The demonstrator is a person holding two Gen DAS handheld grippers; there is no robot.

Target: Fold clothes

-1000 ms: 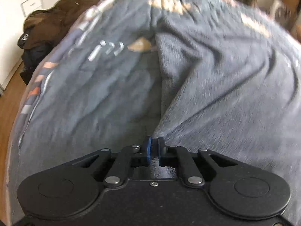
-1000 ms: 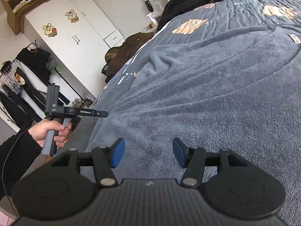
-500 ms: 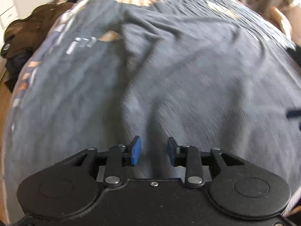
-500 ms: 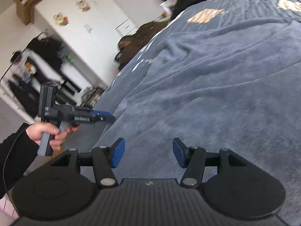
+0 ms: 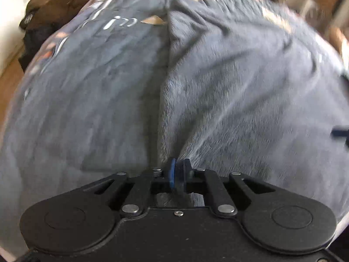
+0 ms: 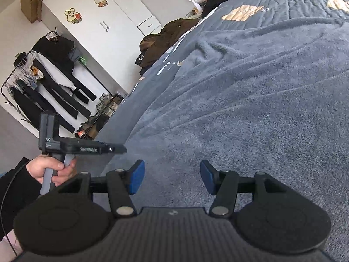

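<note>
A large grey-blue fleece garment (image 6: 250,100) lies spread over the bed; it also fills the left wrist view (image 5: 229,91). My left gripper (image 5: 178,170) is shut on the near edge of the fleece, which puckers into folds at the blue pads. From the right wrist view the left gripper (image 6: 122,149) sits at the garment's left edge, held by a hand. My right gripper (image 6: 172,176) is open and empty, just above the fleece near its front edge.
A quilted blue bedspread (image 6: 283,6) with tan patches lies under the garment. A brown jacket (image 6: 165,37) lies at the bed's far left side. A white wardrobe (image 6: 91,24) and a clothes rack (image 6: 43,76) stand left of the bed.
My left gripper opened half a second ago and is now shut again on the fleece edge. The right gripper stayed open over the fleece.
</note>
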